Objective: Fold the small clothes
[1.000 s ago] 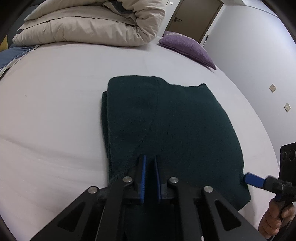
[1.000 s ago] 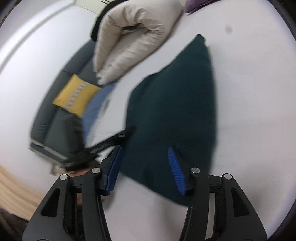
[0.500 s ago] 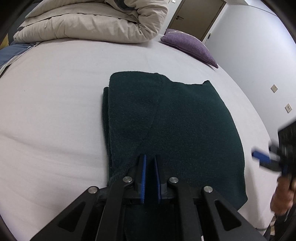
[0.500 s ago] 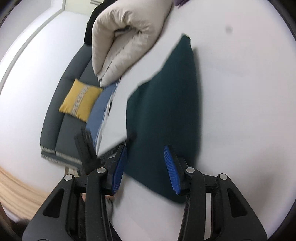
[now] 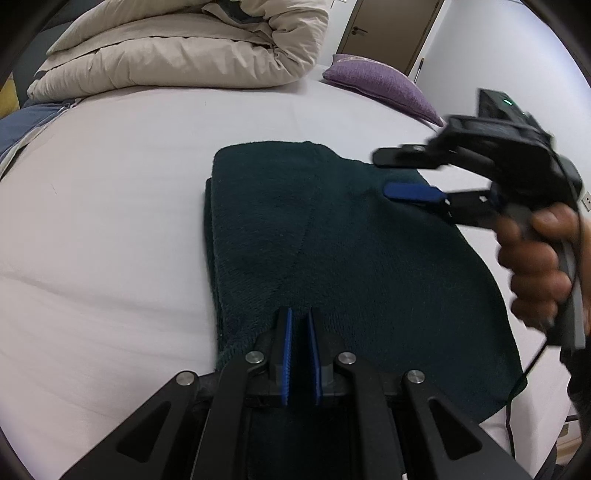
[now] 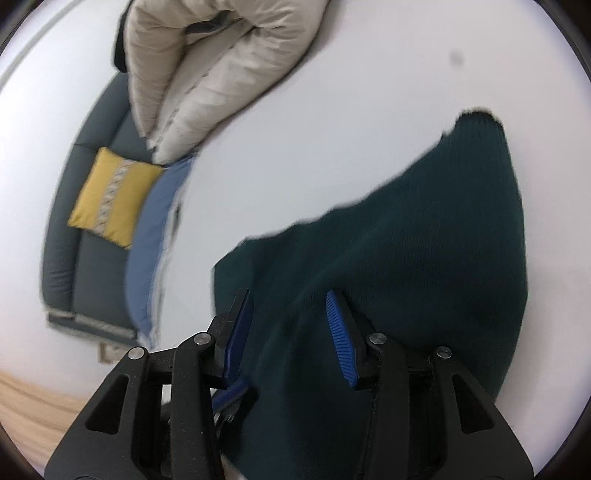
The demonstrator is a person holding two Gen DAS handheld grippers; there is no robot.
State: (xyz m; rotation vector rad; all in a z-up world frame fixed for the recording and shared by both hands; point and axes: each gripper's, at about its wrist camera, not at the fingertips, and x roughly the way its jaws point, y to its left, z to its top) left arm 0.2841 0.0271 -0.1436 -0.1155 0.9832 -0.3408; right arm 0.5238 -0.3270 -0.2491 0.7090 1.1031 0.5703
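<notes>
A dark green knit garment [image 5: 351,258] lies folded flat on the white bed [image 5: 110,221]; it also shows in the right wrist view [image 6: 424,266]. My left gripper [image 5: 300,325] sits at the garment's near edge with its blue pads almost together, apparently pinching the near hem. My right gripper [image 5: 402,173] is open and hovers over the garment's far right part, held by a hand [image 5: 539,266]. In its own view the right gripper [image 6: 288,314] is open above the cloth, empty.
A rolled beige duvet [image 5: 192,48] lies at the head of the bed, with a purple pillow [image 5: 384,85] to its right. A grey sofa [image 6: 96,221] with a yellow cushion [image 6: 110,195] stands beside the bed. A door [image 5: 391,29] is at the back.
My right gripper has swung from the garment's near right corner up and over its far right part. My left gripper and the garment have stayed in place.
</notes>
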